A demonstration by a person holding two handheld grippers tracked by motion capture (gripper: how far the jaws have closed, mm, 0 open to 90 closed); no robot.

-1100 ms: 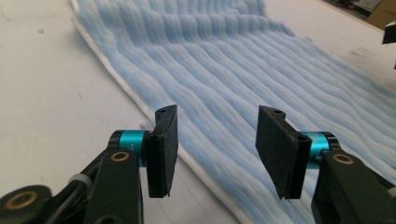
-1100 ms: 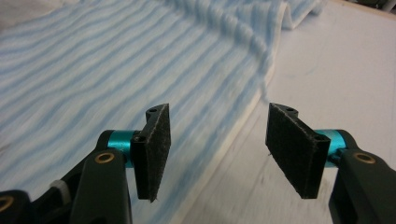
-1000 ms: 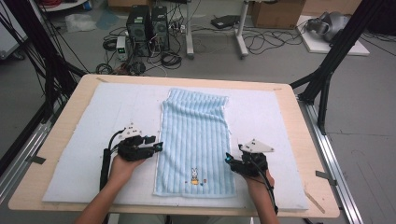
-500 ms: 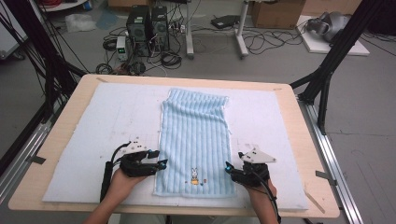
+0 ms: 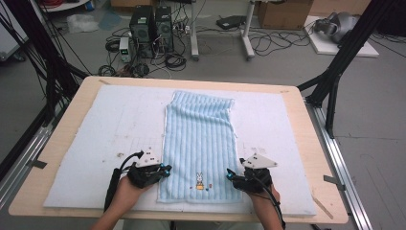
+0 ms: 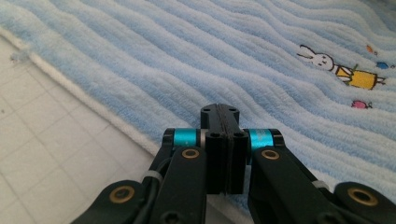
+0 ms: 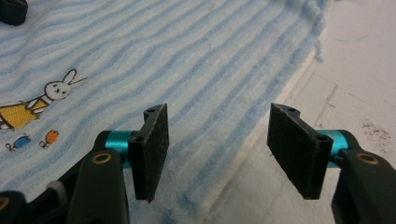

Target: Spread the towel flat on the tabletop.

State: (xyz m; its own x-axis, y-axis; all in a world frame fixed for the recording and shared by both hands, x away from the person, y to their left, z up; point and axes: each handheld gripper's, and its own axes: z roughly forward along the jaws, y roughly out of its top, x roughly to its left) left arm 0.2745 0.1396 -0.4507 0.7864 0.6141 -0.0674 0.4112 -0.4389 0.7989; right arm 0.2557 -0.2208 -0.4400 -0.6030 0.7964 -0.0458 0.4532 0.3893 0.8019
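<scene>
The left gripper (image 5: 163, 168) has moved toward the near edge of the surface (image 5: 72, 115) since a second ago and now sits at the left long edge of the towel (image 5: 201, 139), close to its near-left corner. Its jaws have just been closing and now stand pressed flat together. In the left gripper view the tips lie at the white hem; whether a fold of cloth is pinched between them cannot be told. Judged from this, the left side is ready or nearly ready for a lift or fold.

The towel lies flat and lengthwise down the middle of the white mat (image 5: 95, 143), its near short edge close to the mat's near edge. It is light-blue terry with raised lengthwise ribs, a thin white hem and a small embroidered rabbit (image 5: 199, 180) near the near end. The mat is pale, faintly gridded and lightly stained; the surface beneath is light wood with rounded corners.

The right gripper (image 5: 231, 175) has also come nearer, to the right long edge. Its jaws stand moderately apart, straddling the hem without pressing, so the right grasp remains to be made.
</scene>
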